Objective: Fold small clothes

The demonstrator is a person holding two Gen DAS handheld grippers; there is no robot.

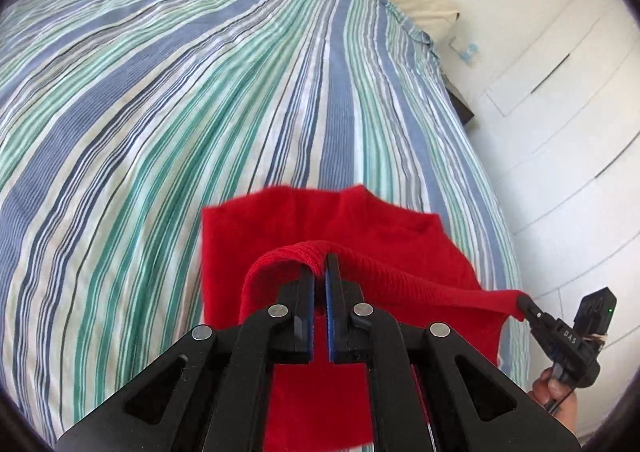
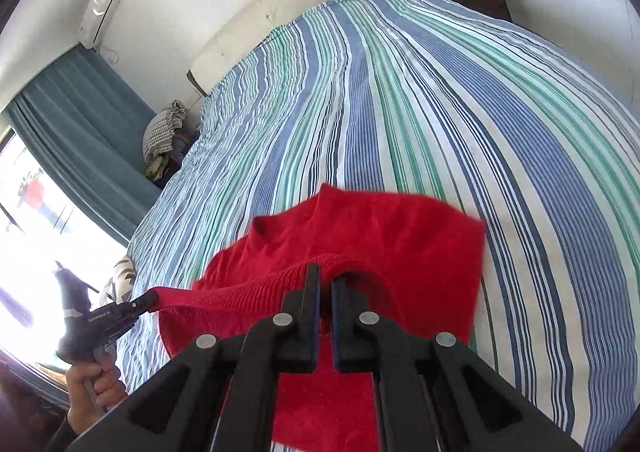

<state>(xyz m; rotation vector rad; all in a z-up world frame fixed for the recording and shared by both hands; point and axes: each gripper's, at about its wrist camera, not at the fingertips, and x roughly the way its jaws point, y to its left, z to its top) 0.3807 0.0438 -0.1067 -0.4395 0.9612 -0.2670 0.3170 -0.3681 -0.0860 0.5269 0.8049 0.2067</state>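
striped bed [image 1: 200,111] | both grippers pinch red garment [image 1: 400,244] | curtain [image 2: 80,123] — right view only

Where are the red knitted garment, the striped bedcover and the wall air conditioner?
Red knitted garment [image 1: 400,236]: left wrist view, flat body panel.
Striped bedcover [image 1: 180,91]: left wrist view, bare middle stretch.
Wall air conditioner [image 2: 105,3]: right wrist view, white front casing.

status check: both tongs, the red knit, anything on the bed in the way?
Left tongs shut on red knit's ribbed hem. Right tongs shut on same hem. Knit hangs above striped bedspread. Nothing in the way.
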